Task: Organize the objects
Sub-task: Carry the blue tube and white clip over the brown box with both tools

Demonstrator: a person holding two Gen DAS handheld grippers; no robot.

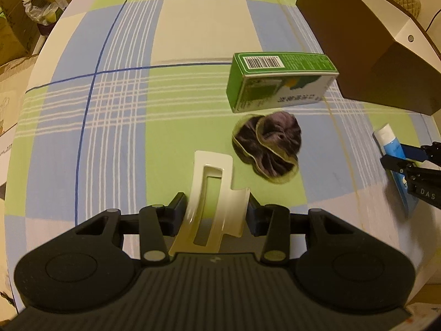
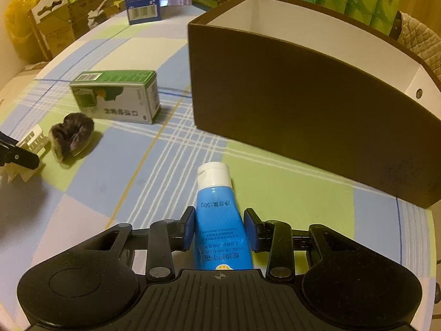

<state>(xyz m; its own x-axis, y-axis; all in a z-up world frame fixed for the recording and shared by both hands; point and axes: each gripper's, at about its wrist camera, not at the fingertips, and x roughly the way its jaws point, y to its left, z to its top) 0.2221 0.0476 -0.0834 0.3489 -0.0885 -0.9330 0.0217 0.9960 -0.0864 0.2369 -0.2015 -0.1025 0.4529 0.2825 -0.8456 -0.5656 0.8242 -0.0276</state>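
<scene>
The left gripper [image 1: 215,215] is clamping a cream hair claw clip [image 1: 210,193] above the checked tablecloth [image 1: 137,138]. The right gripper [image 2: 219,227] is pinching a blue hand cream tube [image 2: 217,215] just before the brown storage box [image 2: 303,110]. A dark scrunchie [image 1: 266,146] is lying beside a green carton [image 1: 278,80].

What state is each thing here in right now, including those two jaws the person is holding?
Left gripper: shut on the hair claw.
Hair claw: cream, held between the jaws.
Right gripper: shut on the hand cream tube.
Hand cream tube: blue, cap closed, gripped.
Brown box: open-topped, upright.
Green carton: closed, lying on its side.
Scrunchie: loose on the tablecloth.
</scene>
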